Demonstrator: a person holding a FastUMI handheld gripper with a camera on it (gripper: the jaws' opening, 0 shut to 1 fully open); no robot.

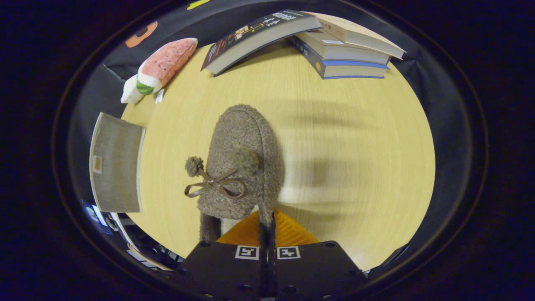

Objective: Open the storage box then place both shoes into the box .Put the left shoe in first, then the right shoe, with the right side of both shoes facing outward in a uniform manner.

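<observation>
Between the gripper's (266, 228) closed fingers hung a fuzzy slipper (244, 163), pinched at its collar, probably light and floppy.

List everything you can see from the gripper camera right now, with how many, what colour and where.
Fuzzy brown-grey slipper with a ribbon bow and pompoms: one, brown-grey, held up just ahead of the fingers, its heel edge pinched between them.
Grey fabric storage box: one, grey, at the table edge beside the slipper.
Plush watermelon-slice toy: one, pink, white and green, at the far table corner beyond the box.
Books: about four, dark, cream and blue covers, stacked at the far edge.
Light wooden table: one, pale yellow, under it all.
Gripper: one, orange fingers on a black body, shut on the slipper.
</observation>
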